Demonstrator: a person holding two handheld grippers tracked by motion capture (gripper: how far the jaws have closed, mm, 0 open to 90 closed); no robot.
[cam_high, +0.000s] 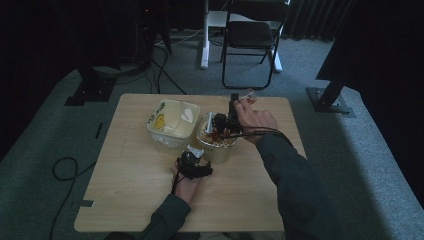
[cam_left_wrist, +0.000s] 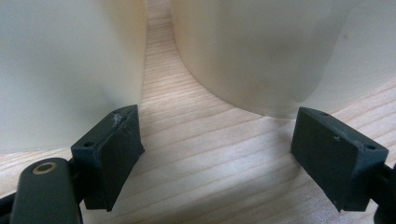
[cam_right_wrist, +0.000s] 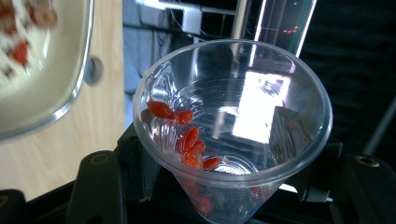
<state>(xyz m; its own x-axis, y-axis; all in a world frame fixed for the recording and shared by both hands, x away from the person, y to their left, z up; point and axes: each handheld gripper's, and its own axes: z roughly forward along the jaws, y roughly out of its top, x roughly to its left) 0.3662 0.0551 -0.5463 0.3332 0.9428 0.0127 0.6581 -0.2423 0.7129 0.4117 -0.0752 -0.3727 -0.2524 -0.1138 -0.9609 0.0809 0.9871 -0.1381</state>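
Note:
My right gripper (cam_high: 239, 97) is held above the far side of a round bowl (cam_high: 216, 146) and is shut on a clear plastic cup (cam_right_wrist: 243, 112), also seen small by the fingers as the cup (cam_high: 247, 93). The cup is tipped with its mouth toward the camera, and several red berries (cam_right_wrist: 189, 140) cling to its inner wall. The bowl's rim (cam_right_wrist: 70, 100) shows at upper left with red bits inside. My left gripper (cam_left_wrist: 224, 154) rests low on the table in front of the bowls, open, with only bare wood between its pads (cam_left_wrist: 112, 154).
A square cream bowl (cam_high: 172, 120) with a yellow print stands left of the round one. Both cream walls (cam_left_wrist: 56, 70) rise close ahead of the left jaws with a narrow gap between them. A folding chair (cam_high: 252, 35) stands on the floor beyond the table (cam_high: 130, 200).

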